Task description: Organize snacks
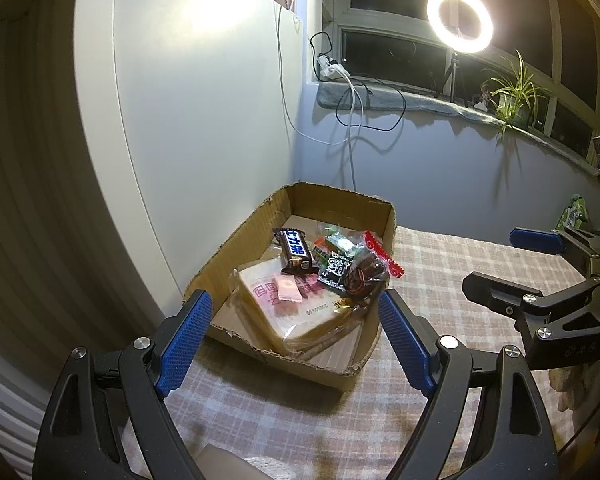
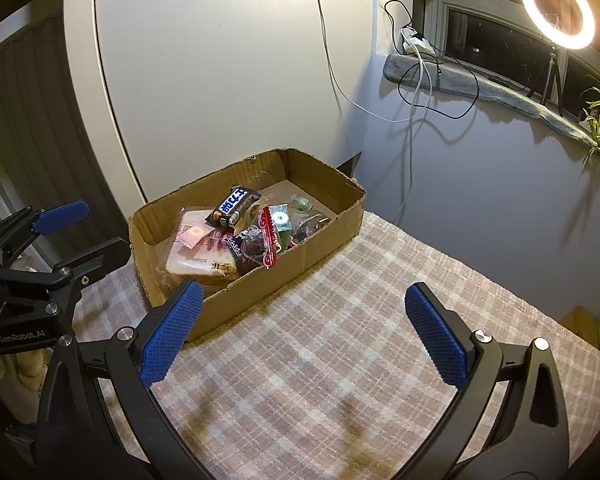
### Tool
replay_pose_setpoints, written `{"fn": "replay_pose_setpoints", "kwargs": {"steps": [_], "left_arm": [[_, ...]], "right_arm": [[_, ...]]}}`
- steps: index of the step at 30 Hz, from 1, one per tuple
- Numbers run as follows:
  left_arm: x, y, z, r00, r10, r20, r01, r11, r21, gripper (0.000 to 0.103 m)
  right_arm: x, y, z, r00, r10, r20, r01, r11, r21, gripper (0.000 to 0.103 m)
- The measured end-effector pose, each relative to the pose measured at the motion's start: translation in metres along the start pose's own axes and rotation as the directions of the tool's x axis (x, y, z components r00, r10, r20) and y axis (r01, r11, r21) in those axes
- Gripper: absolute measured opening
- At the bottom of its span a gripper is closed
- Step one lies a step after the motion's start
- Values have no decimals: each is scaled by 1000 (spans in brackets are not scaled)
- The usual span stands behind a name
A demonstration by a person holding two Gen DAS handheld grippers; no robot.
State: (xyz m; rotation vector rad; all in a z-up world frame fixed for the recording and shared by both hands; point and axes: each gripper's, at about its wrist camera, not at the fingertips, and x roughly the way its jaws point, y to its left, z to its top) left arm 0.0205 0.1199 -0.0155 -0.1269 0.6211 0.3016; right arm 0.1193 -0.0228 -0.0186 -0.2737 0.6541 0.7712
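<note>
A shallow cardboard box (image 1: 244,236) (image 2: 332,236) sits on the checked tablecloth and holds several snacks. Among them lie a wrapped slice of bread (image 1: 292,312) (image 2: 196,252), a dark chocolate bar (image 1: 296,250) (image 2: 234,206), a red-edged bag of dark sweets (image 1: 370,270) (image 2: 260,246) and small green packets (image 1: 340,244) (image 2: 280,218). My left gripper (image 1: 294,332) hovers open just before the box's near end, nothing between its blue pads. My right gripper (image 2: 300,328) stands open over bare cloth, to the right of the box. Each gripper shows at the edge of the other's view.
A white board (image 1: 204,120) leans behind the box. A window sill with cables, a lit ring light (image 1: 460,20) on a tripod and a potted plant (image 1: 512,96) runs along the back. A green packet (image 1: 574,214) lies at the far right of the table.
</note>
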Motion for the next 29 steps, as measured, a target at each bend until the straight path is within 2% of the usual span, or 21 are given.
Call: {"fn": "replay_pose_setpoints", "kwargs": {"steps": [29], "left_arm": [[-4, -5, -5, 1000, -6, 14, 6, 1000, 21, 85]], "right_arm": [[1, -1, -7, 1000, 7, -9, -6, 1000, 18, 103]]}}
